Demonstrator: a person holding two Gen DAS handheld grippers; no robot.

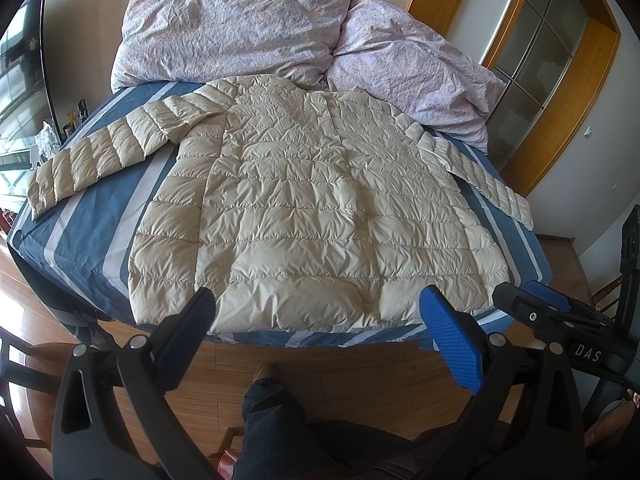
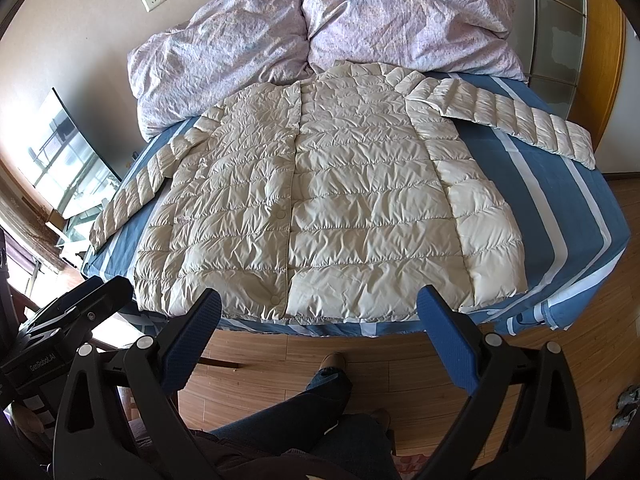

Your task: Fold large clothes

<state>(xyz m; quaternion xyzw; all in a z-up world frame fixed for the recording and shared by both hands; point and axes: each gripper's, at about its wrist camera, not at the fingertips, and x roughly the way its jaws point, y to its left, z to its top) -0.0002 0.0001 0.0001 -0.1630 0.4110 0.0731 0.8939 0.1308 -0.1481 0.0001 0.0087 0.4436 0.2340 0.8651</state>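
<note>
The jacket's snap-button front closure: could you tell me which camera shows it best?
The right wrist view: the jacket shows its closure and snaps clearly. In the left wrist view that seam is faint and no snaps are discernible.

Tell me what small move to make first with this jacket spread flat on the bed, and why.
Probably bring the left gripper toward the left sleeve to fold it in: the jacket lies flat, both sleeves are spread outward, and both grippers are open and empty.

Cream quilted jacket (image 1: 312,208) on a blue, white-striped sheet (image 1: 92,216); lilac speckled duvet (image 1: 240,24); blue-padded black hand-held gripper (image 1: 320,320).
</note>
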